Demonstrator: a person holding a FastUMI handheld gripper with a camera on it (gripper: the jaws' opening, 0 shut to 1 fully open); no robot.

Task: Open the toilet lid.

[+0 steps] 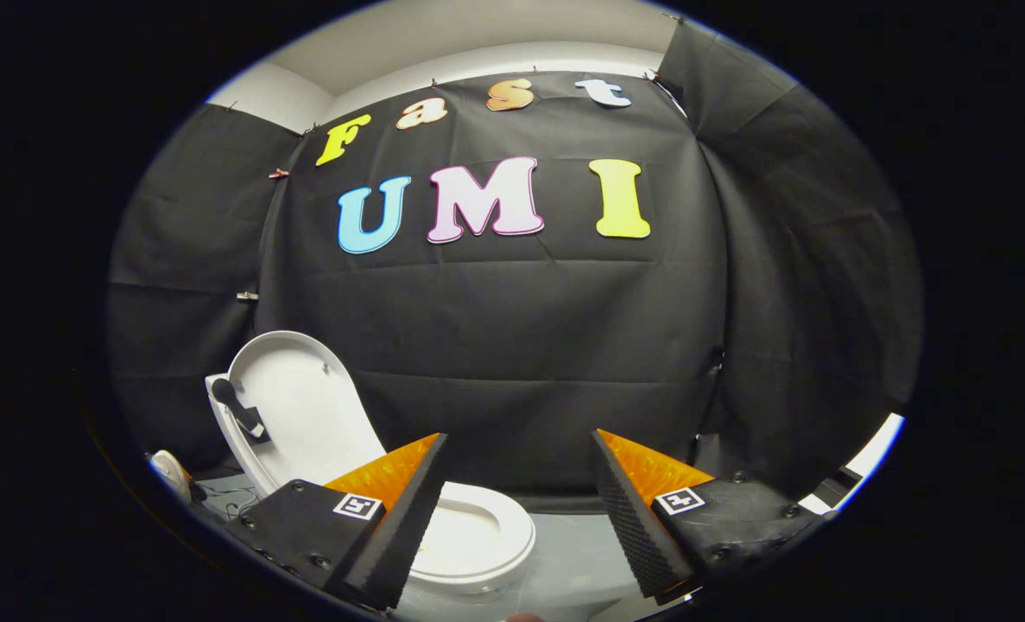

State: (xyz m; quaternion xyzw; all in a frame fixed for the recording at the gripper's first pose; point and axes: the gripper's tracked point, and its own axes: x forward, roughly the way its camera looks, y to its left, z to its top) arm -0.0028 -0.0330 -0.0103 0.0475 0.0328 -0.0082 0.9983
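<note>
Two fingers of the gripper (519,518) are gaping wide, holding nothing; the toilet lid (292,406) is standing raised beyond the left finger (391,527).

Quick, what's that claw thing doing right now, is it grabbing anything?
Gripper: open, holding nothing; toilet lid already stands raised beyond its fingers, apart from them.

The pale floor (577,553) carries the white toilet (477,544), lid (300,415) raised, just ahead of the spread-apart claw (519,466) fingers.
</note>
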